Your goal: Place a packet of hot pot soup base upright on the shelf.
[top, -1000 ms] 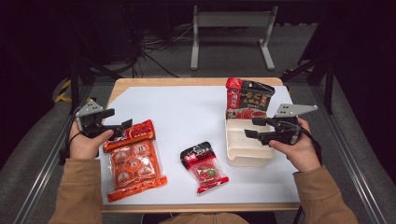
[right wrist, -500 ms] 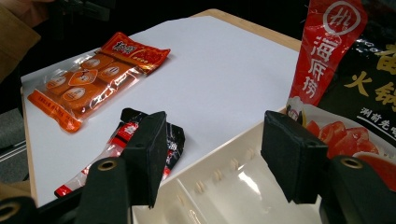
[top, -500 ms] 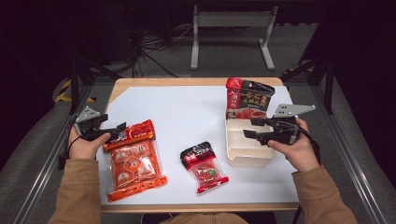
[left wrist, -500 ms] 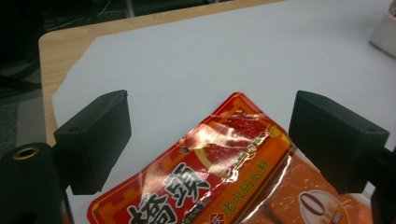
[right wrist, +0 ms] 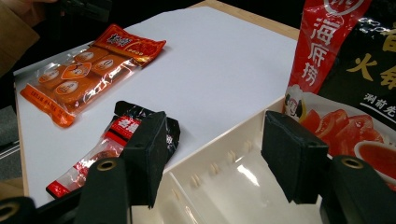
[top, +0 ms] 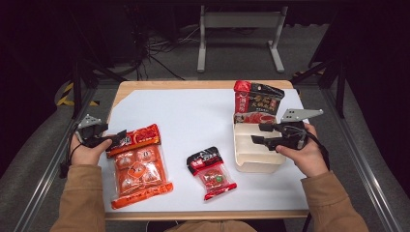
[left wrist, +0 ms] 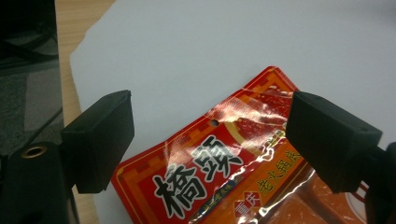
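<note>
Table: white sheet, three packets, tray.

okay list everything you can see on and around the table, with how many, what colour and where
Large orange packet: one, orange-red with clear window, left side of the white sheet, top edge between the left tongs' open jaws.
Small packet: one, red and black, middle front of the sheet.
Tray: one, cream, empty, right side.
Tall pouch: one, red and black, standing at the tray's far end.
White sheet: one, covering the tabletop.
Table: one, light wood.
Metal stand: one, grey, on the floor beyond the table.
Left tongs: black, open, at the large orange packet.
Right tongs: black, open, over the tray.
Sleeves: two, tan, bottom corners.
</note>
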`<state>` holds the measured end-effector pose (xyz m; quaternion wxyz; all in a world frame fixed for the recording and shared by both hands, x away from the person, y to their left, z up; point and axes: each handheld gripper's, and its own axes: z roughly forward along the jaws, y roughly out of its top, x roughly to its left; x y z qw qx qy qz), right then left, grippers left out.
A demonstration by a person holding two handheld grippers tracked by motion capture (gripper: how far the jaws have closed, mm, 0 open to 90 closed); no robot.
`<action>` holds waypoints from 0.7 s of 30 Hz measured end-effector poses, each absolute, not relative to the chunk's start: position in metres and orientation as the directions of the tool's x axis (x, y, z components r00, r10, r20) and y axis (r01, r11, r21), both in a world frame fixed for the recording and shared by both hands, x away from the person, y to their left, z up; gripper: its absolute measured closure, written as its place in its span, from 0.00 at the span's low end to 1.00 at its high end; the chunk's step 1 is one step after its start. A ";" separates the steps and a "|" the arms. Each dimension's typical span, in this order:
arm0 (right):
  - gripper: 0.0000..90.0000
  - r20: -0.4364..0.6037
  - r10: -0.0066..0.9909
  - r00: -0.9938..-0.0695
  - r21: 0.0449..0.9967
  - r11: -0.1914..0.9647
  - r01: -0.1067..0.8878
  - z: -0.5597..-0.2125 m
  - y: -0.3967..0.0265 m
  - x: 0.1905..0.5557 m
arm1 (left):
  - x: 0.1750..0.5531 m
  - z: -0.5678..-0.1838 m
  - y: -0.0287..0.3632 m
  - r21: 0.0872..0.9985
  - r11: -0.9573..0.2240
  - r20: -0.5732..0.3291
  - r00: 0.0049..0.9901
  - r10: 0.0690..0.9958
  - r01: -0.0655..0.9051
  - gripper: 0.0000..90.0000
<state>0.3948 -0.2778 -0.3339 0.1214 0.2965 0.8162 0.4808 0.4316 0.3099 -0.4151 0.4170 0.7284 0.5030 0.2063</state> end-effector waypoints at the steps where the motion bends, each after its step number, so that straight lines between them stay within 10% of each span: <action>1: 0.45 0.088 0.600 -0.795 0.857 0.361 0.368 -0.334 -0.278 0.395 | 0.432 -0.417 0.311 0.811 -0.143 -0.121 0.403 0.907 0.567 0.18; 21: 0.45 0.070 0.586 -0.808 0.860 0.374 0.346 -0.335 -0.271 0.391 | 0.444 -0.443 0.321 0.727 -0.120 -0.152 0.329 0.932 0.676 0.15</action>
